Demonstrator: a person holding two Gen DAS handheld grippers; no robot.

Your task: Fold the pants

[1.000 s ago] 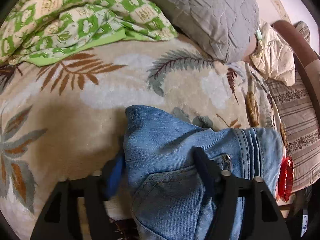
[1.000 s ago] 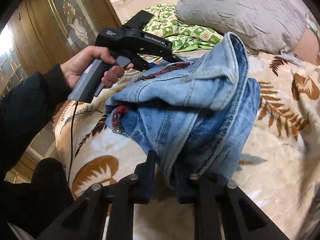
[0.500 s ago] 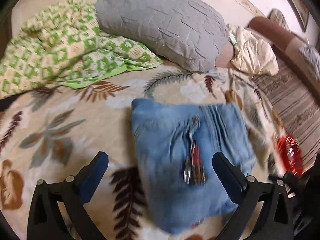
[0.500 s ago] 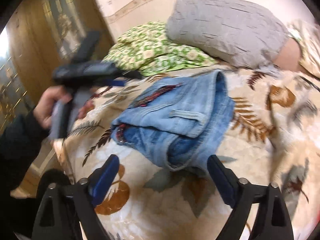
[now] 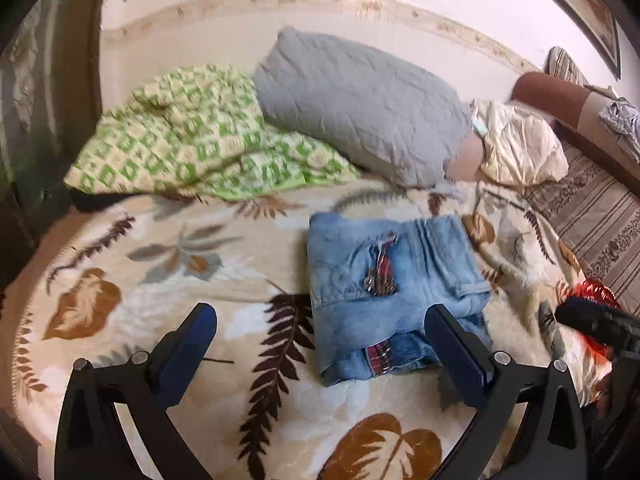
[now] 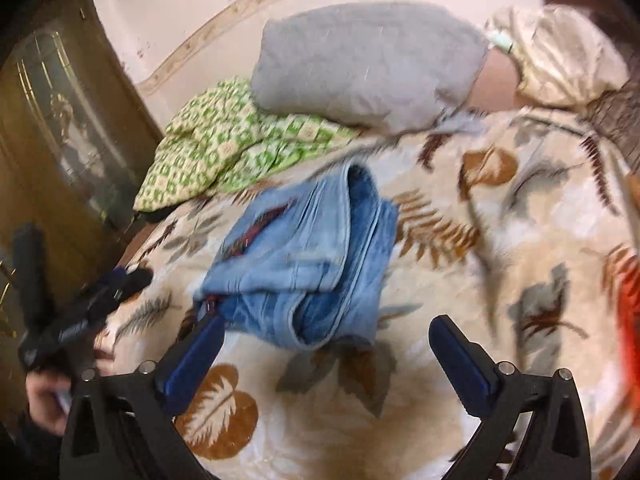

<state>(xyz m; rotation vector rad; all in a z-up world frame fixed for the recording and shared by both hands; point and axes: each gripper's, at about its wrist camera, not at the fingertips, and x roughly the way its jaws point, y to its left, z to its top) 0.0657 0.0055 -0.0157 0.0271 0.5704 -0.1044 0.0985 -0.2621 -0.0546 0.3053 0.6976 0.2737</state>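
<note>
Both grippers have let go and drawn back from the jeans (image 5: 392,288), which lie folded in a squat bundle on the leaf-print blanket (image 5: 160,280). The left gripper (image 5: 320,344) hovers wide open; the right gripper (image 6: 324,348) is spreading its jaws, nothing between them. The bundle lies just ahead of both, marginally nearer the right, with a grey pillow (image 5: 360,104) beyond.

Folded blue jeans (image 6: 308,256) on a leaf-patterned blanket (image 6: 460,280).
The right gripper (image 6: 324,352), jaws opening and empty, hovers near the jeans; the left gripper (image 6: 80,312) appears at left.
</note>
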